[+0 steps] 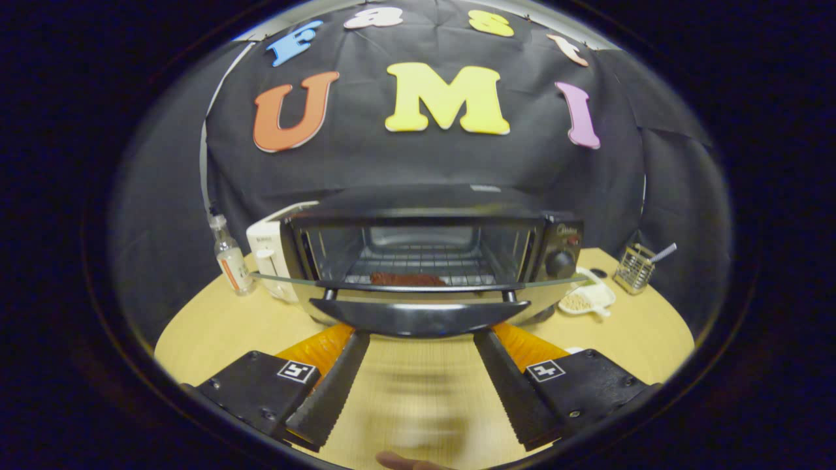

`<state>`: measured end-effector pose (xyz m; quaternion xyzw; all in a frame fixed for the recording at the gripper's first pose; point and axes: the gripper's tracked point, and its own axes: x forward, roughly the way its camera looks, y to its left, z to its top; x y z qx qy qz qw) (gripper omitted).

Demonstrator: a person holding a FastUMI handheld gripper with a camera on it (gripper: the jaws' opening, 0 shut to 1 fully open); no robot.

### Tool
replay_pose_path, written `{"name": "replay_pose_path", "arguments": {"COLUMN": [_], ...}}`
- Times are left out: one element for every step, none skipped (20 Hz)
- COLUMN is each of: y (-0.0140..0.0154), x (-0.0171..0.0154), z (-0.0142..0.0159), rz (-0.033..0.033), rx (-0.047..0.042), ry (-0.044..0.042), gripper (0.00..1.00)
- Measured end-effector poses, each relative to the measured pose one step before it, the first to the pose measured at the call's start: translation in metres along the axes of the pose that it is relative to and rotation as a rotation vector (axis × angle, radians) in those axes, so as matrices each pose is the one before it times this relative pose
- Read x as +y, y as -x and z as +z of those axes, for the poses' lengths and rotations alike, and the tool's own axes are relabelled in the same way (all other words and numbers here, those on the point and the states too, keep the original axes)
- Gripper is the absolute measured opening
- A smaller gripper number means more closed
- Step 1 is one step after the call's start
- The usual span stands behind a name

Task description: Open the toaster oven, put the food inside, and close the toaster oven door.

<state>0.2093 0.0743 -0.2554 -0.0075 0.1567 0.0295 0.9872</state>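
A: Where does the job stand?

B: Two of three steps look done. The oven (424,241) sits on the desk (215,326) with its door (418,287) dropped flat toward the camera, and the food (408,279), a reddish-brown piece, lies on the rack (418,264) inside, near the front

A: So only the closing is left?

B: That's my reading. The door is fully down, its glass seen edge-on, with the handle (418,316) hanging at the near lip

A: And the gripper?

B: The gripper (421,336) is spread wide and holds nothing. Its fingertips (358,339) reach up to just under the handle, one toward each end. Whether they touch it I cannot tell; the tips are tucked right beneath its lower edge

A: Anything in the way of the door?

B: Nothing on its swing that I can see. A bottle (230,258) stands left of the oven, a dish (588,299) and a wire holder (635,267) to the right, all clear of the door. I'd judge the next move is a lift from below the handle to swing the door up, minding that it shuts fully rather than stopping ajar
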Motion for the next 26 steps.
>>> {"name": "replay_pose_path", "arguments": {"y": [0.01115,0.01422,0.01760,0.01676,0.01986,0.01765,0.02020,0.02264,0.01783,0.01922,0.01736,0.01521,0.01390,0.01279,0.01674,0.01381,0.01137,0.01099,0.00715,0.00703,0.00385,0.00241,0.00000,0.00030,0.00163,0.00181], "x": [0.00450,0.00023,-0.00155,-0.00483,-0.00302,-0.00323,-0.00291,-0.00570,-0.00190,-0.00199,-0.00253,-0.00303,-0.00488,-0.00583,-0.00766,-0.00651,-0.00229,-0.00265,-0.00491,-0.00367,-0.00215,0.00036,0.00097,-0.00005,0.00023,0.00218], "z": [0.02169,0.02028,0.01824,0.00880,0.01190,0.01366,0.01524,0.01568,0.01024,0.01122,0.01065,0.01097,0.01066,0.00387,0.00341,0.00222,0.00250,0.00163,-0.00092,-0.00241,-0.00256,0.00065,0.00135,0.00074,-0.00086,0.00118], "rz": [0.03664,0.00935,0.00284,-0.00707,-0.00598,-0.00913,-0.00696,-0.00446,0.00114,0.00568,0.00330,0.00066,-0.00516,-0.00926,-0.01419,-0.01145,0.00111,0.00308,-0.00163,-0.00418,-0.00020,0.00422,0.00587,0.00105,0.00310,0.00799], "rx": [-0.08022,-0.06379,-0.04455,-0.02602,-0.01266,-0.01056,-0.01155,-0.00202,-0.00657,-0.00358,-0.01374,-0.01763,-0.02253,-0.01103,-0.00263,-0.00624,-0.00818,-0.01137,-0.00421,0.00758,0.00941,0.00420,0.00044,0.00090,0.00072,-0.00542], "ry": [0.00773,0.00535,0.01062,0.00396,-0.00350,-0.00858,-0.00553,0.00324,0.00359,0.01001,0.00250,0.00068,-0.00173,0.00626,0.01262,0.00617,0.00150,-0.00505,-0.00469,0.00143,0.00385,0.00150,-0.00002,0.00085,0.00029,-0.00201], "gripper": [1.00,1.00,1.00,1.00,1.00,1.00,1.00,1.00,1.00,1.00,1.00,1.00,1.00,1.00,1.00,1.00,1.00,1.00,1.00,1.00,1.00,1.00,1.00,1.00,1.00,1.00]}}
